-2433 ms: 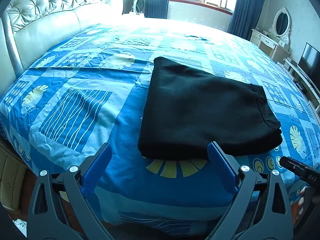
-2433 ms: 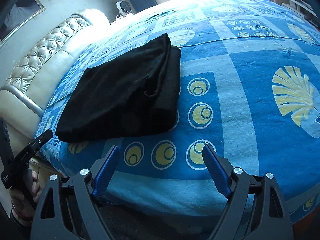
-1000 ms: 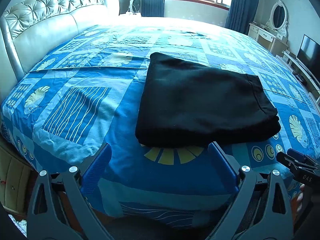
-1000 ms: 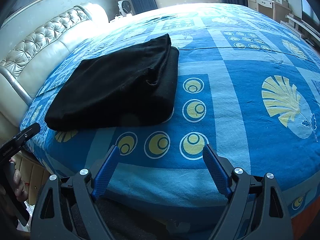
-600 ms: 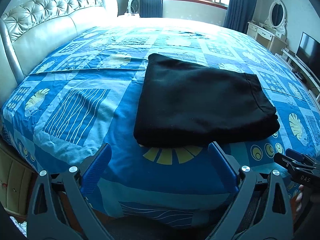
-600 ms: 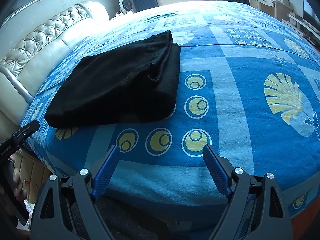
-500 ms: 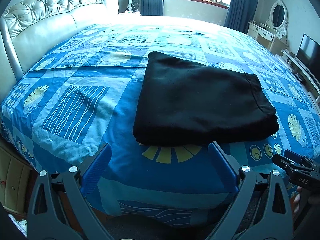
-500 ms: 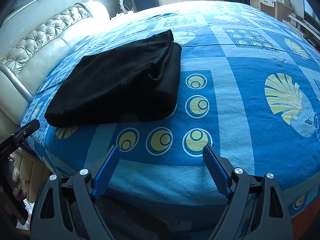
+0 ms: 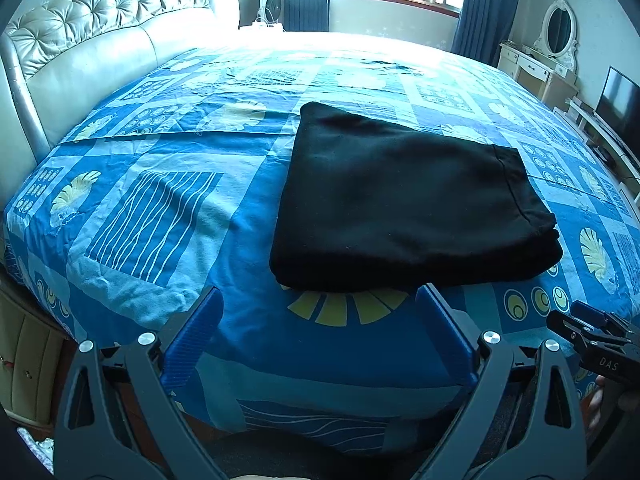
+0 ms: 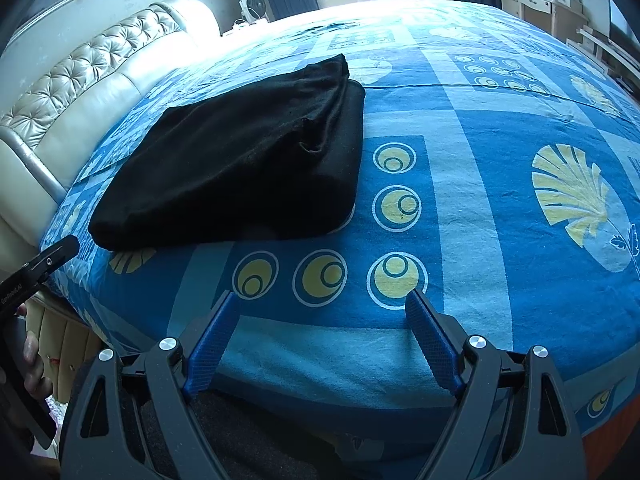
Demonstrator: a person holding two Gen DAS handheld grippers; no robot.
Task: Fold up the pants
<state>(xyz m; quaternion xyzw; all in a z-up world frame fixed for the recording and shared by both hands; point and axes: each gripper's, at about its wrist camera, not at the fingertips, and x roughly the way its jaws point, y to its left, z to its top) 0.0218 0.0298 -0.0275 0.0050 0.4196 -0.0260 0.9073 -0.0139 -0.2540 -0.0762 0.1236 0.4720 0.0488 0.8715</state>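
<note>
We judge folding done: black pants lie as a compact stack on the bed, so we keep left claw and right claw spread, empty, clear of the stack's near edge.

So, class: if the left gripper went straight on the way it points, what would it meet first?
Probably the blue bedspread just short of the folded black pants. The left gripper is open and aimed downward; depth is uncertain.
</note>
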